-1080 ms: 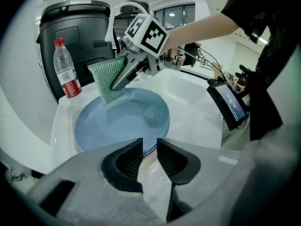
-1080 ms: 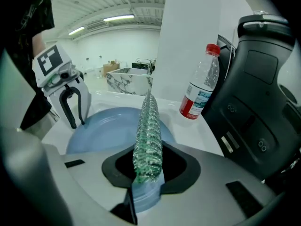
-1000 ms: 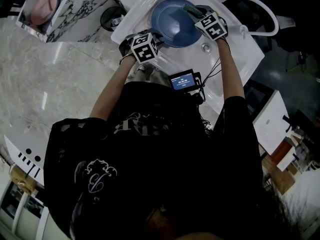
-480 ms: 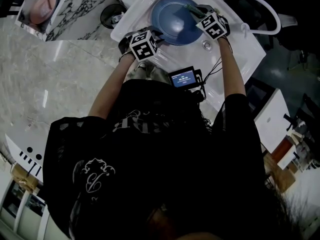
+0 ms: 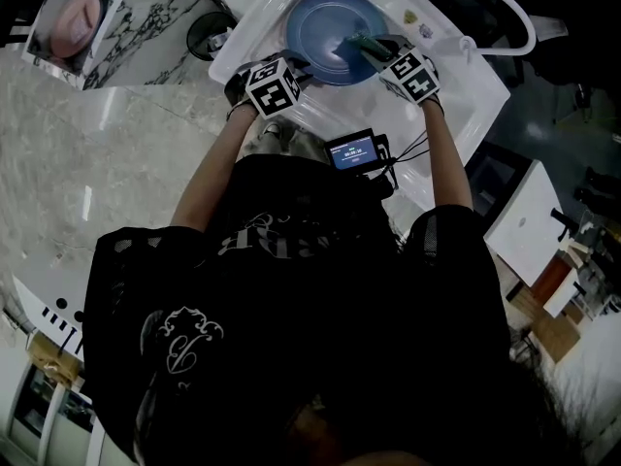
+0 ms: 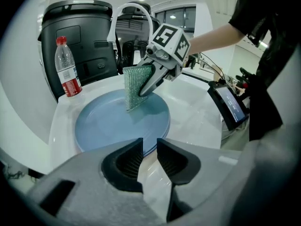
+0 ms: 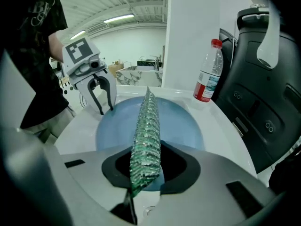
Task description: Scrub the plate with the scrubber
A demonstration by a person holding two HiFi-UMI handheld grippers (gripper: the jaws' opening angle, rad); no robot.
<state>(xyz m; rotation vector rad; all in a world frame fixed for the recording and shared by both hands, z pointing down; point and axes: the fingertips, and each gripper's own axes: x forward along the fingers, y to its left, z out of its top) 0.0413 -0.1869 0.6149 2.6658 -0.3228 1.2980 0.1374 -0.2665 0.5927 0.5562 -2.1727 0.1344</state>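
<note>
A round blue plate (image 5: 320, 29) lies flat in the white sink (image 5: 456, 95). My right gripper (image 5: 383, 56) is shut on a green mesh scrubber (image 7: 148, 135), which stands on edge between its jaws and reaches out over the plate (image 7: 183, 126). From the left gripper view the scrubber (image 6: 136, 86) hangs with its lower corner on the plate (image 6: 108, 121). My left gripper (image 6: 149, 157) stands at the plate's near rim, jaws a narrow gap apart with nothing between them. The right gripper view shows it (image 7: 106, 109) with its fingertips at the rim.
A red-capped water bottle (image 6: 67, 67) stands at the sink's back edge before a black machine (image 6: 80, 36). A small screen device (image 5: 351, 151) hangs at the sink's near edge. A white hose (image 5: 480, 13) loops at the right.
My right gripper has drawn back a little toward the person, pulling the scrubber across the plate's right part. The left gripper stays at the rim.
</note>
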